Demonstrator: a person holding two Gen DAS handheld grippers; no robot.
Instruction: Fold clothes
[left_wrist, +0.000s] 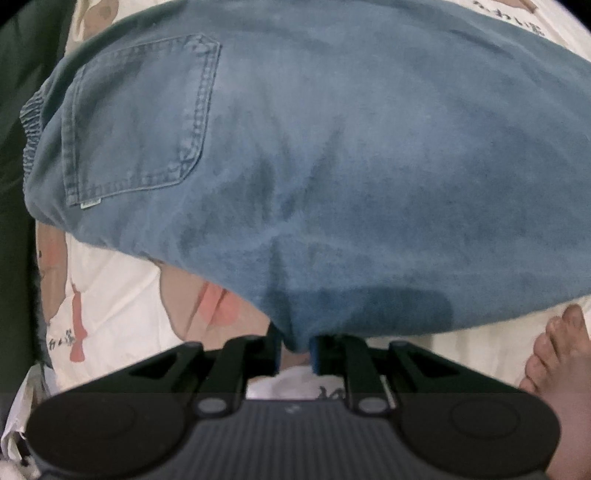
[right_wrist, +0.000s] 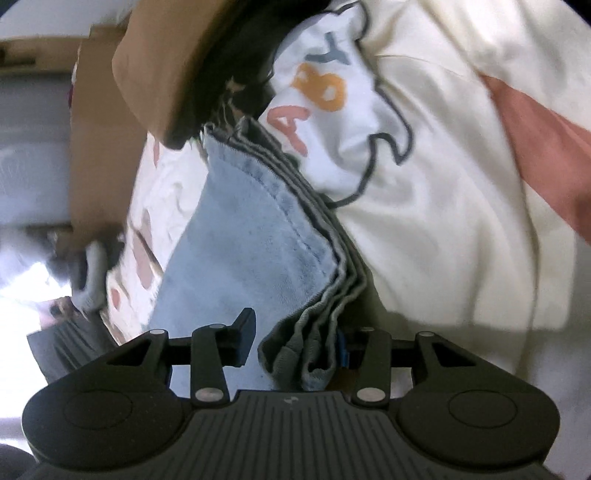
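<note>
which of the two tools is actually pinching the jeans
The left tool: its narrow jaws pinch the jeans edge. The right tool stands wide, stacked hems loose between its pads.

Home bedroom: cartoon-print bedsheet (right_wrist: 461, 184), bare foot (left_wrist: 561, 369).

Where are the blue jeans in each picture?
Left wrist view: the jeans fill the middle, back pocket at the left, an edge pinched in the left gripper.
Right wrist view: the jeans run up from the bottom centre, their stacked hem between the right gripper's open jaws.
Shared landmark: the cream cartoon bedsheet underneath.
</note>
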